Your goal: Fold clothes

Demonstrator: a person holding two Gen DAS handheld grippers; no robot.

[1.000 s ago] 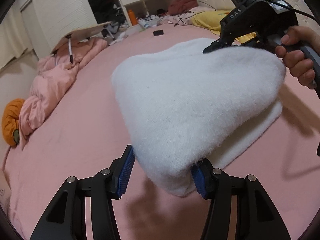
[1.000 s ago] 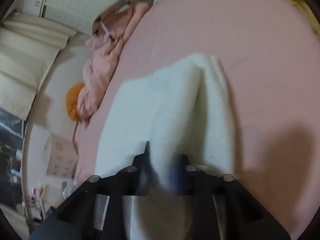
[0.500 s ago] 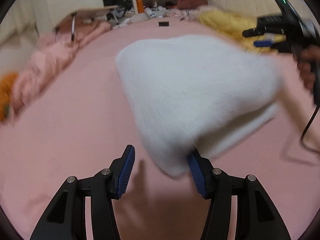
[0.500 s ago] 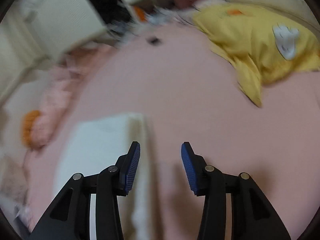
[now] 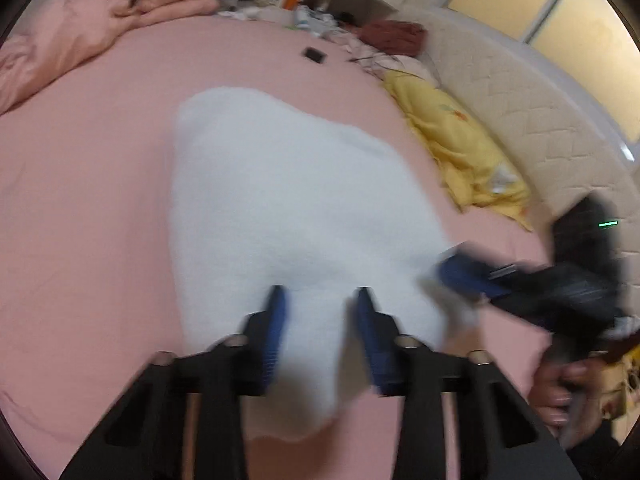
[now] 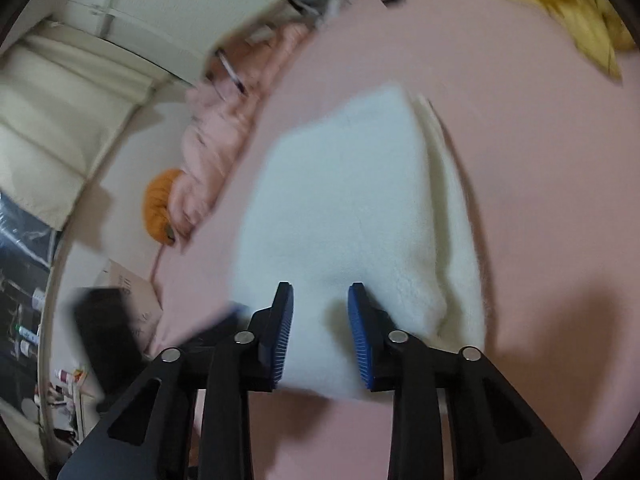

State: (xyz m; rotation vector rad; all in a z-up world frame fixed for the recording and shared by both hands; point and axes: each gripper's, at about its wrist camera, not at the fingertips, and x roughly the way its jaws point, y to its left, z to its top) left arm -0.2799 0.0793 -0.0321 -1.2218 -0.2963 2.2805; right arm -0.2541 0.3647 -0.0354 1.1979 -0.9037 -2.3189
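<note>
A white fluffy garment (image 5: 288, 208) lies folded on the pink bed sheet (image 5: 80, 208). My left gripper (image 5: 320, 312) is open, its blue pads on either side of the garment's near edge, with cloth between the jaws. My right gripper (image 6: 320, 308) is open over the garment (image 6: 352, 216) near its edge. It also shows blurred at the right of the left wrist view (image 5: 472, 276). Both views are motion-blurred.
A yellow blanket (image 5: 460, 152) lies by the quilted headboard (image 5: 520, 92). A pink duvet (image 5: 60, 36) is heaped at the bed's far left, with an orange cushion (image 6: 160, 204) beside it. A small black object (image 5: 314, 55) lies on the sheet.
Both grippers swung back over the garment. The left gripper moved forward, so the garment's edge now sits between its jaws. The right gripper came back to the garment's edge, still open.
</note>
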